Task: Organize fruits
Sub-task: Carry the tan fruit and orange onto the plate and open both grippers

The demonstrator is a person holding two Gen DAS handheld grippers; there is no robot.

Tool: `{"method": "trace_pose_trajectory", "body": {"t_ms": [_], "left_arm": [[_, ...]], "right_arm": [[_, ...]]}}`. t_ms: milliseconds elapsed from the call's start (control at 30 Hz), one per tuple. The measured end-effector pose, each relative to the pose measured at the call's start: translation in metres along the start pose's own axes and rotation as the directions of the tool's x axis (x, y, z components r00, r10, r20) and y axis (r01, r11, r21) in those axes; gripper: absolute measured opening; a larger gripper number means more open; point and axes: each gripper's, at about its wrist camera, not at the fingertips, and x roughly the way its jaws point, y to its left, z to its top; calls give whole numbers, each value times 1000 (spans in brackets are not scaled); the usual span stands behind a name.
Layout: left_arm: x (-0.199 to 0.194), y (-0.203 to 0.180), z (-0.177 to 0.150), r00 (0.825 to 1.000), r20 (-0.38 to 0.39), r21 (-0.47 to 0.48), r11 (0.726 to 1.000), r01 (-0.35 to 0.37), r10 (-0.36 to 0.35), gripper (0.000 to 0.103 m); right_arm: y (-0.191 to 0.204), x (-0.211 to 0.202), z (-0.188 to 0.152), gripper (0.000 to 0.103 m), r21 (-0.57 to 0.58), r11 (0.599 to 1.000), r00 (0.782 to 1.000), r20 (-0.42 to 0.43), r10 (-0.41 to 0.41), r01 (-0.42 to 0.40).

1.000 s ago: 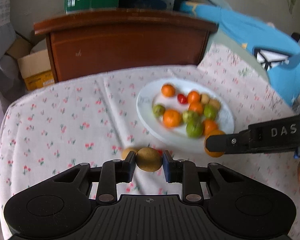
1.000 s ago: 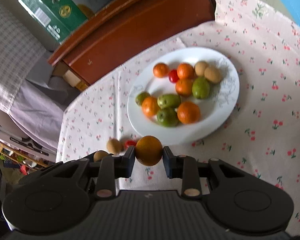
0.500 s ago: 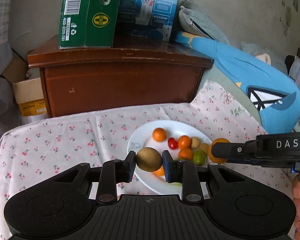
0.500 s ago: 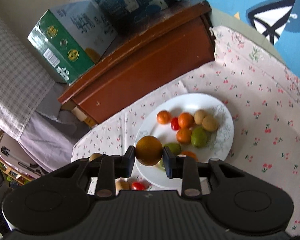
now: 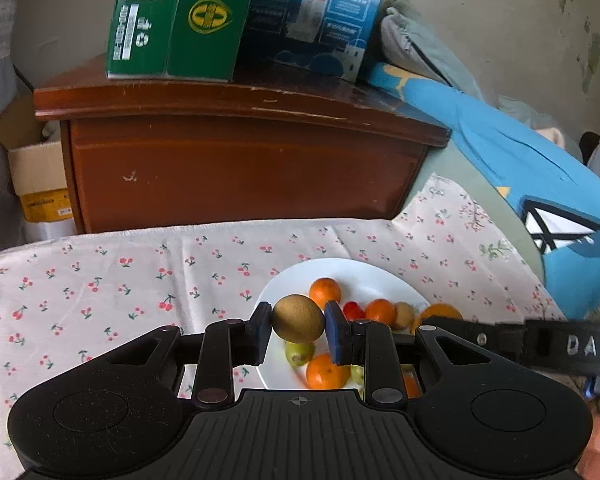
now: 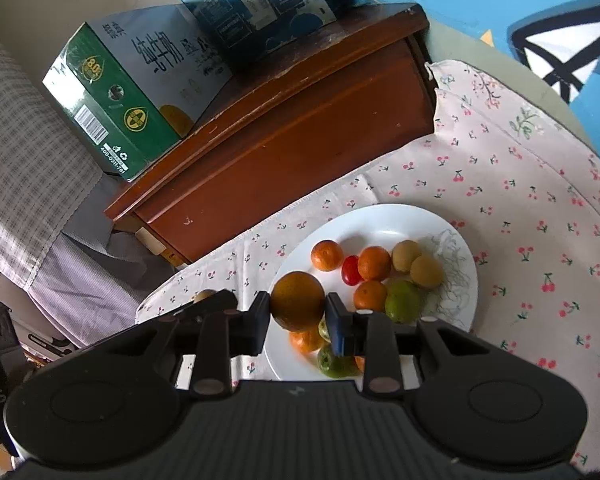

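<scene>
While our left gripper [image 5: 298,334] clamps a kiwi [image 5: 298,319] and the right gripper [image 6: 297,320] an orange [image 6: 297,301], the plate [image 6: 396,222] below them is crowded. If we let go too high, they may roll off.

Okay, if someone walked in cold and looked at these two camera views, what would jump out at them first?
Each gripper holds a fruit above the white plate: the left gripper a brown kiwi, the right gripper an orange. The plate, on a cherry-print tablecloth, already carries oranges, green fruit and a red tomato. Behind stands a wooden cabinet with cartons on top.
</scene>
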Motion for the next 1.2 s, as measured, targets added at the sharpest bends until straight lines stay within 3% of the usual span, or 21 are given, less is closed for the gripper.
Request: {"method": "trace_pose_trajectory", "body": {"t_ms": [367, 600, 800, 900, 1067, 1200], "left_arm": [[36, 8, 3, 999, -52, -64, 998, 10, -13, 26], [43, 2, 2, 998, -66, -56, 998, 22, -25, 29], [32, -2, 7, 999, -35, -39, 999, 2, -4, 60], [23, -1, 12, 999, -36, -41, 998, -42, 41, 80], [0, 6, 18, 997, -21, -36, 996, -80, 79, 92], [-20, 11, 20, 995, -17, -29, 994, -104, 103, 94]], "right_arm": [[-8, 27, 2, 30, 15, 999, 999, -27, -34, 34], [-13, 37, 3, 33, 41, 998, 998, -35, -45, 47], [-11, 30, 7, 34, 36, 998, 999, -7, -45, 45], [-11, 26, 8, 37, 48, 998, 999, -2, -40, 40], [-7, 19, 9, 46, 35, 998, 999, 12, -44, 43], [2, 13, 7, 53, -4, 1000, 999, 24, -30, 30]]}}
